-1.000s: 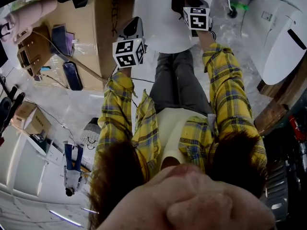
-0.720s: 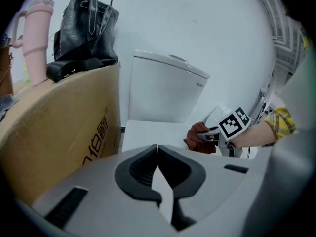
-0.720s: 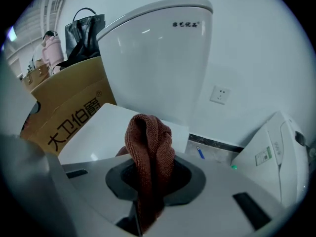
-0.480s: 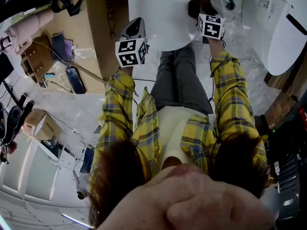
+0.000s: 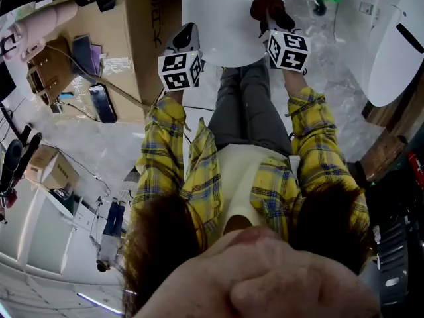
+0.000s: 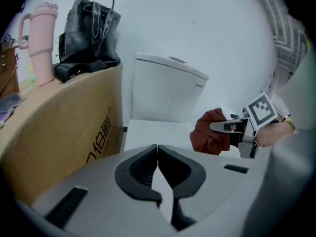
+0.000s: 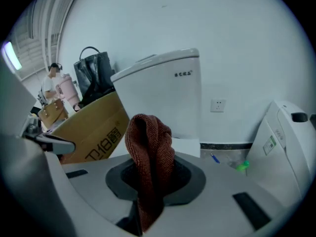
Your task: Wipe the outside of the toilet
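Note:
A white toilet (image 5: 225, 18) stands straight ahead; its tank (image 6: 168, 90) rises against the wall in the left gripper view. My right gripper (image 5: 270, 15) is shut on a red-brown cloth (image 5: 266, 6) over the right side of the toilet's top. In the right gripper view the cloth (image 7: 148, 152) stands up in a fold from the jaws, with the tank (image 7: 163, 93) behind it. My left gripper (image 5: 185, 40) hovers at the toilet's left edge, shut and holding nothing. The left gripper view shows the right gripper (image 6: 232, 127) and the cloth (image 6: 210, 132) off to its right.
A tall cardboard box (image 5: 149, 38) stands tight against the toilet's left, with a black bag (image 6: 89, 33) and a pink tumbler (image 6: 42, 43) on it. A second white unit (image 5: 384, 38) stands on the right. A wall socket (image 7: 217, 104) and a small green object (image 7: 242, 167) lie between.
The right gripper with the cloth has shifted a little right and back toward the person across the toilet's top. The left gripper has hardly moved.

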